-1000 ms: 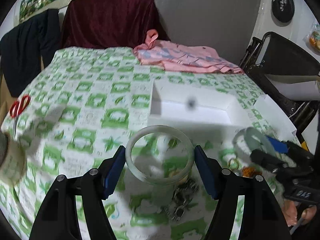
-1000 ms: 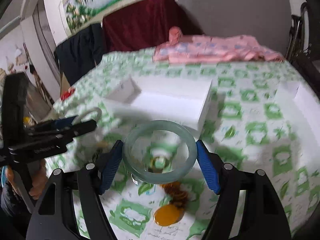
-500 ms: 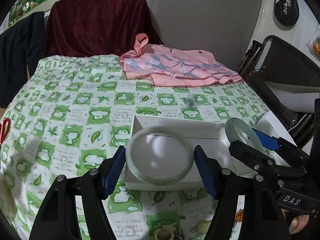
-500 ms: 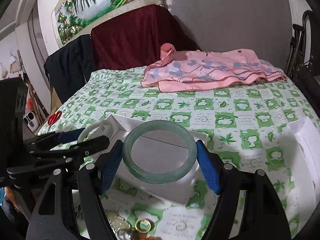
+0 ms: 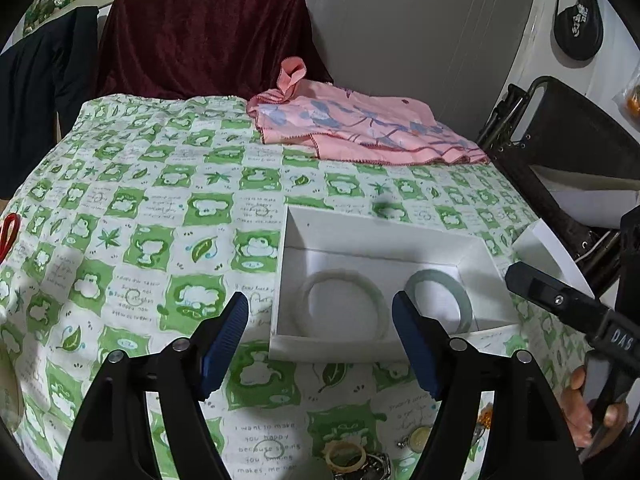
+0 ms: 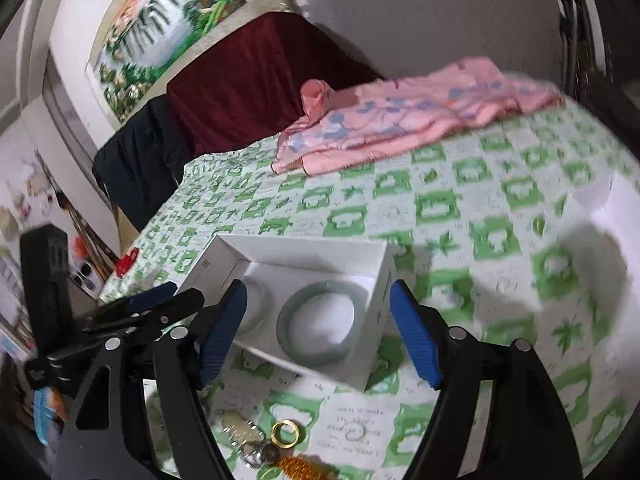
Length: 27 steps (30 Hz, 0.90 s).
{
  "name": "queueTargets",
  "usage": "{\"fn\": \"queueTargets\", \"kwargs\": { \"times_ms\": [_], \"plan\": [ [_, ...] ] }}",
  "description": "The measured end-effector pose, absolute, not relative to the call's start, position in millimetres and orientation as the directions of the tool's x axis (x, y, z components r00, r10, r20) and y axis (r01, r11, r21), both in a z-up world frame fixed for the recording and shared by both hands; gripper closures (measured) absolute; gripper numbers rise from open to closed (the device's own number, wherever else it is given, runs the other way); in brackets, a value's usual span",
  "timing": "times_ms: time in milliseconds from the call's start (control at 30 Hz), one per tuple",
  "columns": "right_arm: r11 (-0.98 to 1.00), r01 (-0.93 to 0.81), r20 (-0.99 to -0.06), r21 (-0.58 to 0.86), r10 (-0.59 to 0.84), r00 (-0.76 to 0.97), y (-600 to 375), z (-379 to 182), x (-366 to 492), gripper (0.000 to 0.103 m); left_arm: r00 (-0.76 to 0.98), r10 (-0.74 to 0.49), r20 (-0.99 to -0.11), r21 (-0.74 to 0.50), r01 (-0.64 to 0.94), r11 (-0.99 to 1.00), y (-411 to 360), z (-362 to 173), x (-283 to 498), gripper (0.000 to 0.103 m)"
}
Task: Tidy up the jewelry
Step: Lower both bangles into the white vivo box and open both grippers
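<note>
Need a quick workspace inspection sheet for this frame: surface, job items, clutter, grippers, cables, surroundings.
Surface: green-and-white tablecloth.
Job's things: pale bangle and green bangle side by side in white box; gold ring and loose jewelry in front of it.
Clutter: pink cloth, red scissors.
Grippers: left gripper open, empty, jaws just opening; right gripper open, empty.
Cables: nothing seen.
Surroundings: maroon drape, wall painting.

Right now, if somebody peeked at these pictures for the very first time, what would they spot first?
Probably the white box in the middle of the green checked cloth, with a pale bangle and a greener bangle lying side by side inside it. Next, the two open blue-tipped claws, left claw and right claw, both empty. At the back lies a folded pink cloth.
</note>
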State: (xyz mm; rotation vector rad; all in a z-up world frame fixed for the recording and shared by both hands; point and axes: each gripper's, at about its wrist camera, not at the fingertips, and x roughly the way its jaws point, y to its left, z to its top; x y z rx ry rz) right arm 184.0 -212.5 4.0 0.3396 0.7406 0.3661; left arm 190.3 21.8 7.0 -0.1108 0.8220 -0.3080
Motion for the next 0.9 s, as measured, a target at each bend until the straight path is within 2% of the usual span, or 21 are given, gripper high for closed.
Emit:
{"fn": "queueTargets", "kwargs": {
  "times_ms": [200,467,833,900],
  "plan": [
    [0.844,-0.207,-0.599,0.496,0.504,0.622,-210.2,-9.8,188.7,0.032,0.636,-0.308,-0.707,-0.187,0.252,0.95,12.4,0.8,186.2,0.025],
    [0.86,-0.208,-0.628,0.467,0.488,0.606,-203.0,-17.4,191.5,0.027,0.634,-0.331,-0.699,-0.186,0.285,0.94,5.1,0.5,178.2,0.019],
    [0.868,-0.239,-0.633,0.435,0.484,0.605,-195.5,-14.9,186.6,0.023,0.637,-0.304,-0.708,-0.151,0.284,0.947,5.1,-1.5,159.1,0.017],
    [0.889,-0.21,-0.622,0.406,0.437,0.649,-200.9,-8.0,182.6,0.023,0.648,-0.281,-0.708,-0.132,0.269,0.954,6.5,-0.9,156.2,0.017]
  ]
}}
